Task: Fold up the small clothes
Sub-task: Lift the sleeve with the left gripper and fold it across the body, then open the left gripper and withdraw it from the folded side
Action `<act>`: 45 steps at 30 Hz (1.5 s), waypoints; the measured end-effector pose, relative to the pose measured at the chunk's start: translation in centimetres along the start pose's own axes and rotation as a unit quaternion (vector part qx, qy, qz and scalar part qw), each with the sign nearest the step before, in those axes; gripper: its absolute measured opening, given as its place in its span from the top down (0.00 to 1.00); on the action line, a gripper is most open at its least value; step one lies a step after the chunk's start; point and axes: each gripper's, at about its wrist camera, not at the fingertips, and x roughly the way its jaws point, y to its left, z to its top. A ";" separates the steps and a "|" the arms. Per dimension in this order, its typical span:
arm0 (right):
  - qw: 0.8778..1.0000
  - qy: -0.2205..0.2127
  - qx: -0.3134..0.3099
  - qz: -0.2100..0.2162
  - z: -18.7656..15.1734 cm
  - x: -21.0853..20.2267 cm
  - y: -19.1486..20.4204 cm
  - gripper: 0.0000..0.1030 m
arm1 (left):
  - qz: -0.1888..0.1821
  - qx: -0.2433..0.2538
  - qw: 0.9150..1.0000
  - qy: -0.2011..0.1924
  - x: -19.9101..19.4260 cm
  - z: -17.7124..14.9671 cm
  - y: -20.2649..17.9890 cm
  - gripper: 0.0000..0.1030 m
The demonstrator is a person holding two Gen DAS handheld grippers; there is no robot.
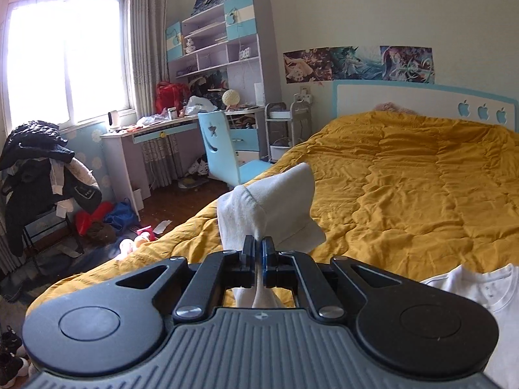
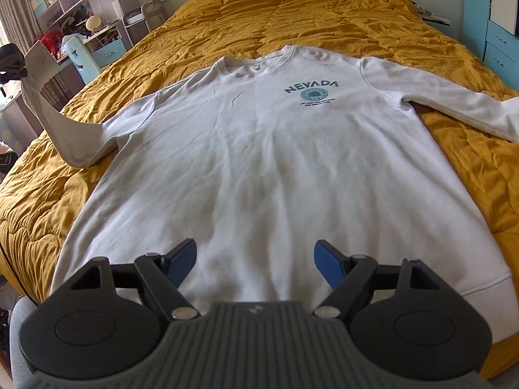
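A white long-sleeved sweatshirt (image 2: 259, 168) with "NEVADA" printed on the chest lies face up on the mustard quilt (image 2: 292, 9). Its left sleeve (image 2: 65, 133) is lifted off the bed. My left gripper (image 1: 259, 248) is shut on that sleeve's cuff (image 1: 275, 201), which stands up above the jaws. In the right wrist view the left gripper (image 2: 11, 61) shows at the far left edge, holding the raised sleeve. My right gripper (image 2: 256, 259) hangs open over the sweatshirt's lower hem, nothing between its fingers. The other sleeve (image 2: 454, 103) lies flat to the right.
The bed's white and blue headboard (image 1: 421, 103) is at the far end. A cluttered desk (image 1: 155, 129), blue chair (image 1: 220, 149) and shelf unit (image 1: 220, 42) stand left of the bed. A clothes-laden chair (image 1: 42, 178) and floor clutter sit under the window.
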 end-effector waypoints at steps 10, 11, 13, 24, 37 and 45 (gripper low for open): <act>0.994 -0.042 0.092 -0.044 -0.5 -2.6 -10.9 0.27 | -0.160 0.023 0.987 -0.018 -5.1 0.9 -18.7 0.97; 0.992 -0.040 0.109 -0.041 -0.7 -2.7 -11.9 0.27 | -0.174 0.029 0.984 -0.017 -5.4 0.6 -20.6 0.97; 0.987 -0.037 0.157 -0.020 -1.4 -3.1 -13.8 0.27 | -0.199 0.046 0.979 -0.015 -6.0 -0.3 -24.3 0.97; 0.979 -0.056 0.193 -0.024 -1.8 -4.1 -16.3 0.31 | -0.347 0.184 0.919 0.000 -12.3 -10.8 -32.6 0.36; 0.987 -0.026 0.154 -0.041 -2.0 -2.3 -13.0 0.30 | -0.136 0.370 0.919 -0.012 -6.5 -20.6 -18.3 0.29; 0.991 -0.008 0.129 -0.025 -1.5 -1.7 -9.8 0.30 | -0.073 0.439 0.896 -0.005 0.1 -23.8 -16.8 0.29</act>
